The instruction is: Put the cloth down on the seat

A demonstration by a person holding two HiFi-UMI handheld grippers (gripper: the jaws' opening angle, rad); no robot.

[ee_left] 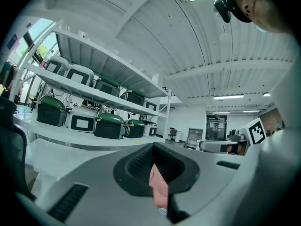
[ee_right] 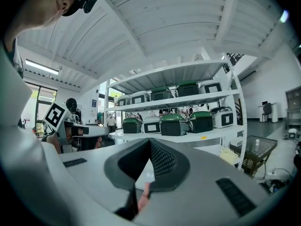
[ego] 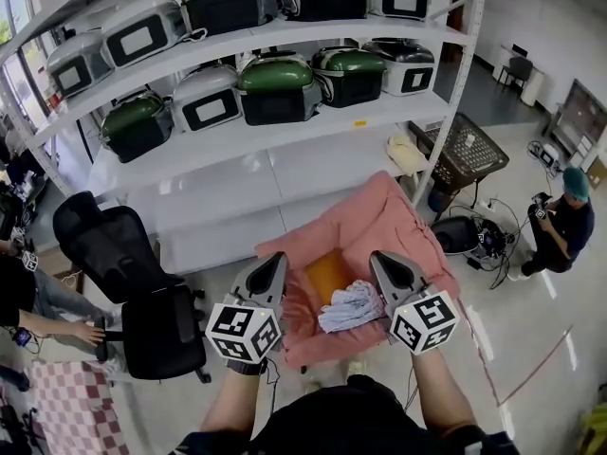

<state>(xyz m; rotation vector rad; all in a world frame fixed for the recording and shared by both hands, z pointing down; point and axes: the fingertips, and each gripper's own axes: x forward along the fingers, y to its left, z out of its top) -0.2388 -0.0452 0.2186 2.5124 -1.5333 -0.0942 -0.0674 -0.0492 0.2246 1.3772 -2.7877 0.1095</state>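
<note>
The left tongs are hanging with their jaws pressed fully together and nothing between them. The right tongs are doing the same at their three o'clock, jaws meeting at the tips and empty. Both are hovering above the pink seat. The white cloth is lying crumpled on that seat, at five o'clock of an orange patch and just beside the right tongs, at their nine o'clock. A black office chair is standing at the seat's nine o'clock, and shelves are rising at its twelve.
</note>
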